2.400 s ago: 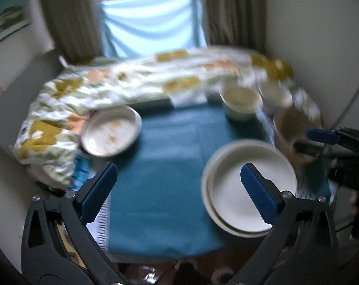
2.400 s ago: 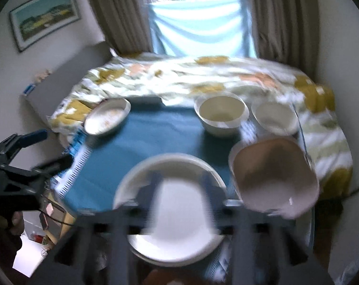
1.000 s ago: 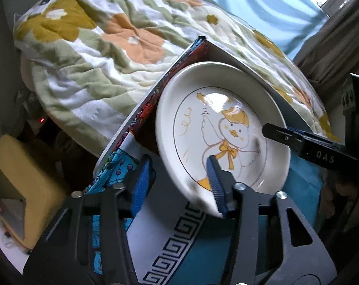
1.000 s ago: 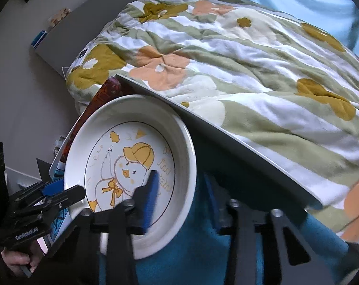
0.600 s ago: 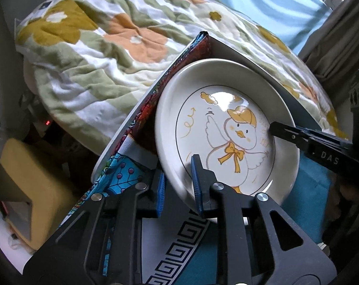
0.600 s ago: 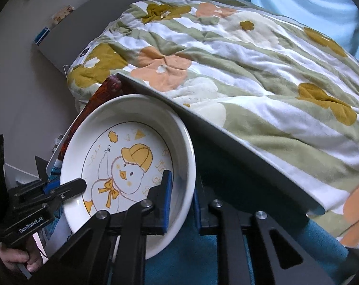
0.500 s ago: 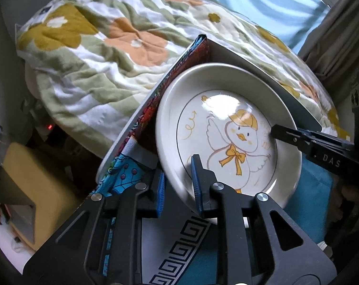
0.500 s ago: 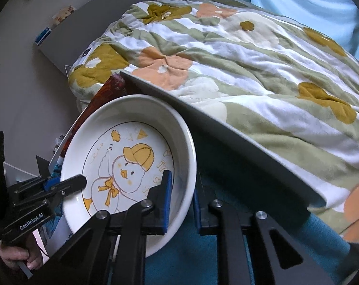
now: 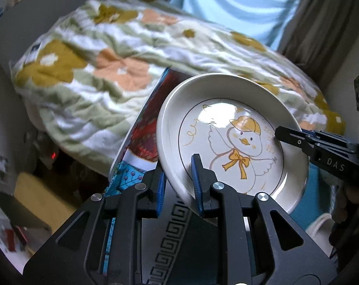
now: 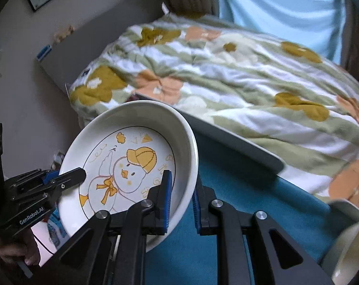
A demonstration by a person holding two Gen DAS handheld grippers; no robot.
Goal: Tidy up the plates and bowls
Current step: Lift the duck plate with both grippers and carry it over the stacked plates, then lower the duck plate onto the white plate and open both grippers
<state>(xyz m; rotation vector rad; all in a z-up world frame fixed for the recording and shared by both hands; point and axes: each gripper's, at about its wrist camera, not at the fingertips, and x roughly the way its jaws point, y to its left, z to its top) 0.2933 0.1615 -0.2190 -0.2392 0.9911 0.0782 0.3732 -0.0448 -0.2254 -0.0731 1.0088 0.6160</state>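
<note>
Plate (image 9: 229, 142) with a drawn duck in a yellow cap and bow is gripped at two places on its rim — by the left gripper (image 9: 178, 185) at the near-left edge and by the right gripper (image 10: 181, 190) at the opposite edge. In the left wrist view the blue-padded fingers (image 9: 195, 178) are seen pinched narrowly onto the rim, one pad inside the plate and one beneath it. In the right wrist view the same narrow clamp is shown, with one pad (image 10: 167, 185) against the inner wall and the other outside the rim. The plate is tilted and appears raised off the teal cloth (image 10: 239, 213) that covers the bench, near its corner. A patterned mat (image 9: 172, 232) with a key border is seen below the plate. A flowered quilt (image 9: 103, 71) on the bed lies just behind the bench, and a pale blue curtain (image 10: 274, 9) hangs beyond it. Part of a cream bowl (image 10: 348, 249) is seen at the lower right edge of the right wrist view. A hand (image 10: 15, 251) is visible under the left gripper's body
</note>
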